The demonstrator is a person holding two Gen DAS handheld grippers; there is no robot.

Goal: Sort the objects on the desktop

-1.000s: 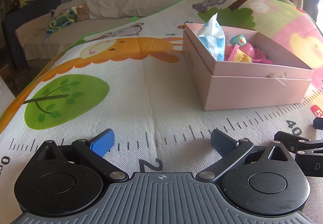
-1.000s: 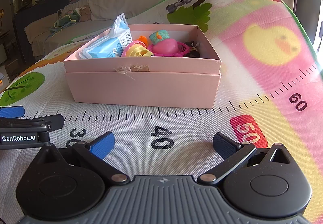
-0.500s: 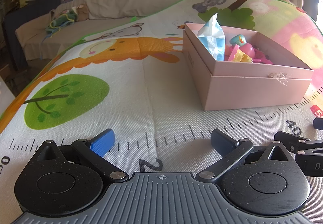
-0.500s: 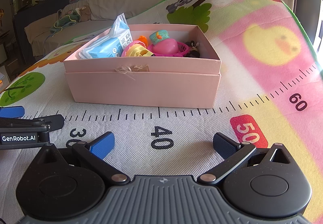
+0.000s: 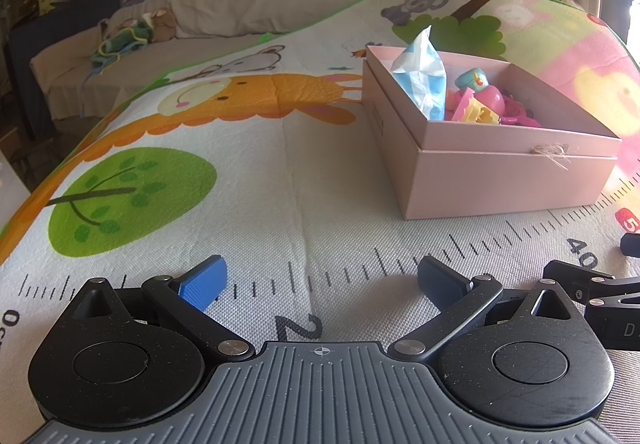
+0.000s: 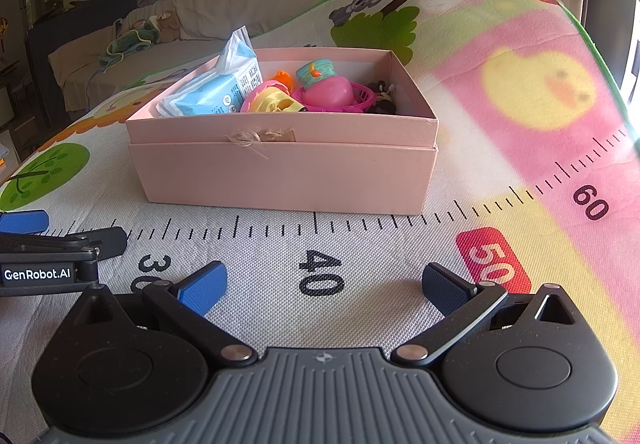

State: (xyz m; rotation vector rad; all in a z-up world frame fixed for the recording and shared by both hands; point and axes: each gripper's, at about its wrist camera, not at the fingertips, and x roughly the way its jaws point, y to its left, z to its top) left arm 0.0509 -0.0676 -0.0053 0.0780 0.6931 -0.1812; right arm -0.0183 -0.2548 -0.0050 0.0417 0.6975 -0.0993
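Box, frame centre: light stiff card, grip rim | tissue pack soft, slippery | left claw, right claw released, empty.

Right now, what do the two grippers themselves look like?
Both match: the left gripper and right gripper have black linkage fingers on round black hubs, a ribbed grey base, one bright blue pad, one dark navy. White "GenRobot.AI" lettering marks the left one's side.

We see a matt pink cardboard box on a mat with a fine woven-looking texture. A crinkly, glossy plastic tissue pack and shiny plastic toys lie inside. Our right tool looks matt black plastic, with metal pivot pins.
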